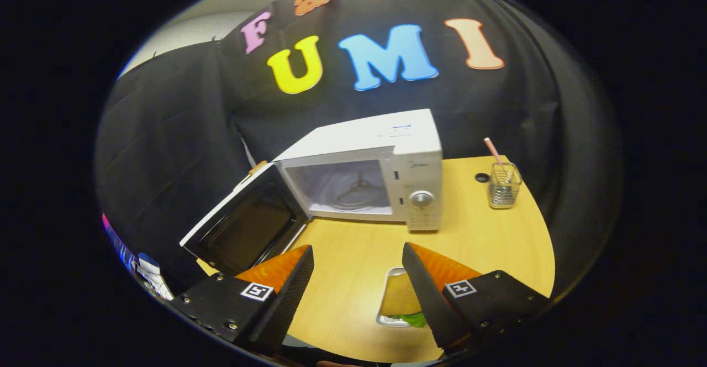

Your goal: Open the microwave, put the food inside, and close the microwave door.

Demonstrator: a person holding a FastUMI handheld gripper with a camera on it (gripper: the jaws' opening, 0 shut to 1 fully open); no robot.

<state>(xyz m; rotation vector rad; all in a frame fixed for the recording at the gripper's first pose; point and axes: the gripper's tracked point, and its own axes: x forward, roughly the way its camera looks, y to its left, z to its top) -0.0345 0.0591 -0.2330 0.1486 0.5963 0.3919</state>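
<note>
Gripper view, claw (358, 256) spread, food tray (399, 298) between fingers, microwave (364, 182) open

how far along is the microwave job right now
Done: the microwave door hangs open. In hand: the hand-held gripper is open over the food tray, which sits by one finger, not gripped. Left: grasp it, place it inside, close the door.

- A small brand mark sits on the microwave (381, 176) front, above its dial (421, 199); too small to read.
- A sticker on the microwave's top is blurred, unreadable.
</note>
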